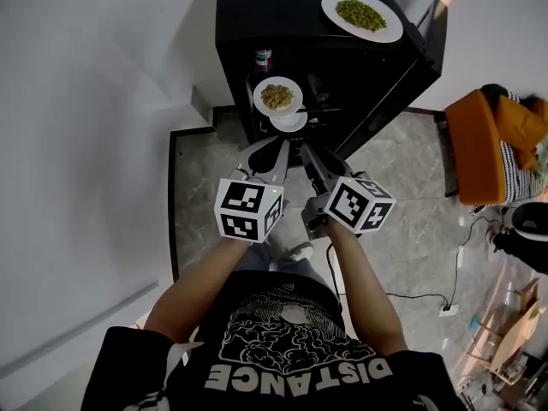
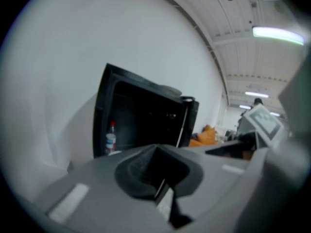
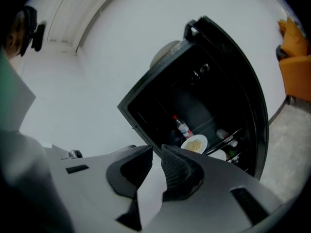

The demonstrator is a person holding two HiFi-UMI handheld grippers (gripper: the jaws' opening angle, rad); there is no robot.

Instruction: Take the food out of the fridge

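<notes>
- tongs first: left gripper [image 2: 156, 157] has its jaws pressed together with nothing in them; right gripper [image 3: 156, 152] shows a narrow gap between its pads, also with nothing in it.
- both are held side by side in front of the person, aimed at the open fridge [image 1: 248, 24] and well short of the shelves. reads as an approach stance, not yet a reach.
- fridge door [image 1: 402, 75] is swung wide to the right, so the shelf front can be come at straight on.
- task's thing: plate of pale yellow food [image 1: 276, 95] sits on a shelf inside, near the front edge. a second white dish [image 1: 291, 122] lies just below it, contents not legible.
- plate of green food [image 1: 361, 14] rests on top of the fridge, outside. judged to be one item already out, with the top serving as the set-down spot.
- bottle [image 2: 111, 137] with a red cap stands upright toward the back left, apart from the plate; unlikely to get in the way.
- judgement: the narrow right jaws suit pinching a thin plate rim; the closed left would have to open to share the load.
- risk: the plate is shallow and loaded, so a one-sided rim grip could tilt it and spill.
</notes>
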